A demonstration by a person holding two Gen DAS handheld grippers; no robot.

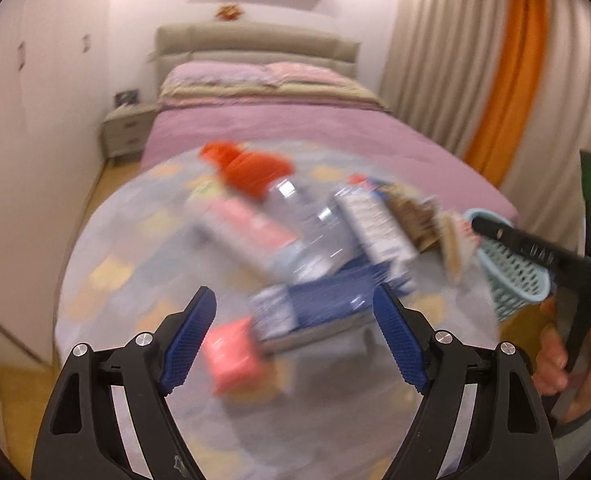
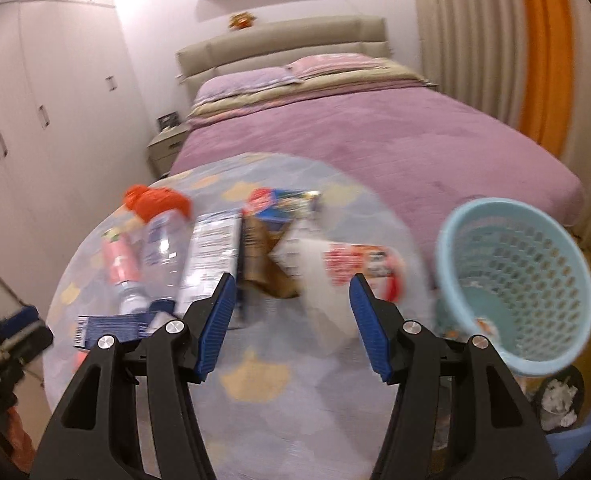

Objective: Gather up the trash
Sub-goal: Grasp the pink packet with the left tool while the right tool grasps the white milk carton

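Blurred trash lies on a round table [image 1: 135, 248] with a pale patterned cloth. There is a clear plastic bottle [image 1: 307, 232] with an orange wrapper [image 1: 251, 168] behind it, a white carton [image 1: 379, 224], a blue box [image 1: 327, 300] and a pink packet [image 1: 235, 352]. My left gripper [image 1: 295, 304] hangs open above the blue box and holds nothing. My right gripper [image 2: 293, 284] is open and empty above the table [image 2: 255, 400], near brown paper [image 2: 267, 268] and a red-and-white wrapper [image 2: 359, 268]. A light blue mesh basket [image 2: 515, 280] stands to its right.
A bed with a purple cover [image 2: 375, 140] lies behind the table, with a nightstand [image 2: 167, 148] and white wardrobes [image 2: 35, 140] to its left. Curtains [image 2: 475, 40] hang on the right. A dark bin with crumpled paper [image 2: 559, 400] stands on the floor below the basket. A hand [image 1: 555, 360] shows at the right.
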